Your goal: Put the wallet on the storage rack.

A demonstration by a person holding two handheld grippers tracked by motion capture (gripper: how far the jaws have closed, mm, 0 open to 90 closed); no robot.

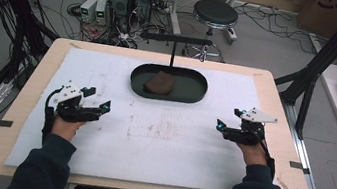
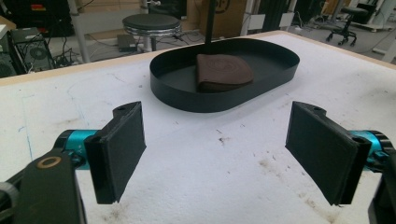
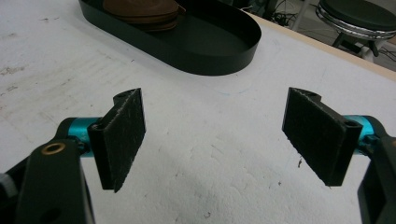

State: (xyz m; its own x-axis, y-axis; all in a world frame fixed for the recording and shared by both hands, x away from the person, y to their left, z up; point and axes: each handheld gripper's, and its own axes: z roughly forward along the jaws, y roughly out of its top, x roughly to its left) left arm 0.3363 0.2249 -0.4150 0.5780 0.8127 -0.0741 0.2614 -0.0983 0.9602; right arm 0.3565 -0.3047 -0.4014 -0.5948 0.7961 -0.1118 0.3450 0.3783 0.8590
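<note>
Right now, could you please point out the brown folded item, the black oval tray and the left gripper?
brown folded item (image 1: 159,82), high view, its top face.
black oval tray (image 1: 193,85), high view, bare floor.
left gripper (image 1: 97,102), high view, between its fingertips.

Even, soft overhead light; faint shadows; slightly soft focus, no glare.

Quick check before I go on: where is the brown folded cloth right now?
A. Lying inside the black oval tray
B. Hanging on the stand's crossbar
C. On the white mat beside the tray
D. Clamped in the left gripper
A: the brown cloth lies inside the black oval tray, while the left gripper and right gripper hover open and empty over the white mat.
</note>
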